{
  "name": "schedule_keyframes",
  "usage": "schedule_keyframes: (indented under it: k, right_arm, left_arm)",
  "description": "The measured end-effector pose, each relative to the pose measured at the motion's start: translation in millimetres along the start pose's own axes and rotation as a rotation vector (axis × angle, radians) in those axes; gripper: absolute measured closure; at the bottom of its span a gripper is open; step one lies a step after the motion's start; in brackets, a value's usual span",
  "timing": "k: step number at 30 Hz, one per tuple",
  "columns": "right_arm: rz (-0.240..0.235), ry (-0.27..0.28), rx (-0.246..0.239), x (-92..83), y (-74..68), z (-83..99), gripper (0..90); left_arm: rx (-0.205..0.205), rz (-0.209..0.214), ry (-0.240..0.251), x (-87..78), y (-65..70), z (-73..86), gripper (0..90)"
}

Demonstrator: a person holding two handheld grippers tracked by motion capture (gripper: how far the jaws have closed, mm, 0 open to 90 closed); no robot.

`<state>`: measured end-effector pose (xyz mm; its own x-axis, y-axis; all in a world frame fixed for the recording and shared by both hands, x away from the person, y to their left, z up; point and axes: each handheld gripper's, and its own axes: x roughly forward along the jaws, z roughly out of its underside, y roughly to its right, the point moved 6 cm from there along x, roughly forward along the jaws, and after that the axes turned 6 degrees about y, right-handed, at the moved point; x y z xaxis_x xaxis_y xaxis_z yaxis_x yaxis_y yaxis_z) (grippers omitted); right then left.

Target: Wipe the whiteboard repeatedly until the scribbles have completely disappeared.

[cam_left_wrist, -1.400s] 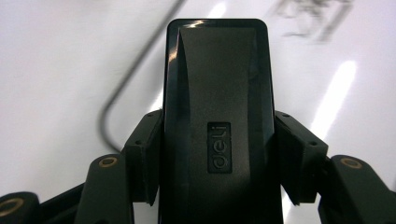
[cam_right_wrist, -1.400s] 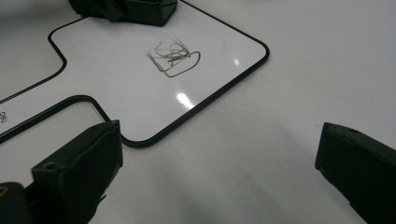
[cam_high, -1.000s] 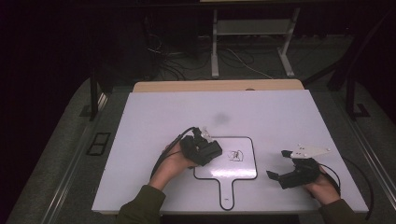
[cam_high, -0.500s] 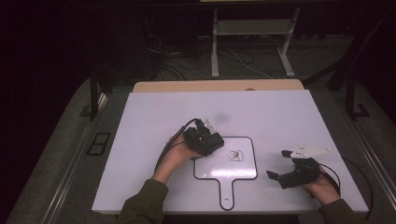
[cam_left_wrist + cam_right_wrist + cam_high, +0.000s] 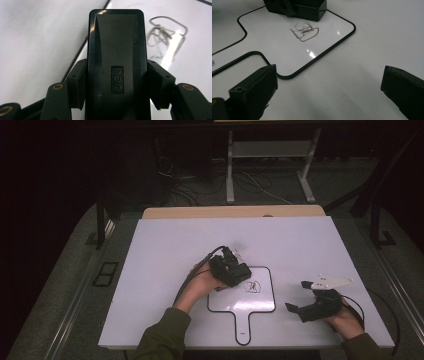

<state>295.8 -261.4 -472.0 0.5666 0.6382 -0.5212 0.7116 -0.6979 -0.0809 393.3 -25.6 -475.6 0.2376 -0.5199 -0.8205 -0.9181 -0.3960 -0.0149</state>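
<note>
Left gripper (image 5: 115, 82) clamped on a black stapler (image 5: 116, 60)
It hung over the outlined board's (image 5: 260, 306) upper left corner, beside tangled paper clips (image 5: 253, 286); the right gripper (image 5: 329, 100) rested with jaws apart, holding nothing.

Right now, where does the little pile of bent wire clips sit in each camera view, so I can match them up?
High view: wire clips just right of the left gripper, inside the black outline.
Left gripper view: upper right, beside the black stapler clamped in the jaws.
Right gripper view: upper centre, ahead of the open jaws.
Shared landmark: the black outline.
</note>
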Motion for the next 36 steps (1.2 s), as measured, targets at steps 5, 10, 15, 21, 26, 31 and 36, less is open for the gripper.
schedule_keyframes:
  k: [5,10,15,21,26,31,36]
  right_arm:
    - [0.000,0.003,0.000,-0.4,-0.2,-0.3,0.0]
    - [-0.001,0.001,0.000,-0.1,-0.5,-0.2,0.0]
    - [-0.002,0.001,0.000,-0.1,-0.5,-0.2,0.0]
    - [-0.001,0.001,0.000,-0.2,-0.5,-0.2,0.0]
    - [0.001,0.001,0.000,-0.3,-0.4,-0.1,0.0]
    - [0.003,-0.002,-0.004,-0.1,0.3,0.2,0.0]
    - [0.002,-0.005,-0.004,0.5,-0.2,0.5,0.0]
  left_arm:
    - [0.042,0.014,-0.007,3.1,9.4,-5.5,39.7]
    - [0.062,0.032,-0.010,6.1,20.0,-10.0,39.7]
    - [0.090,0.051,-0.014,8.7,30.8,-14.3,39.7]
    - [0.110,0.059,-0.010,11.4,31.7,-17.9,39.7]
    - [0.077,0.033,-0.009,13.0,17.8,-19.6,39.7]
    - [0.070,0.018,-0.018,14.0,8.5,-21.2,39.7]
    - [0.092,0.034,-0.024,15.0,18.1,-23.1,39.7]
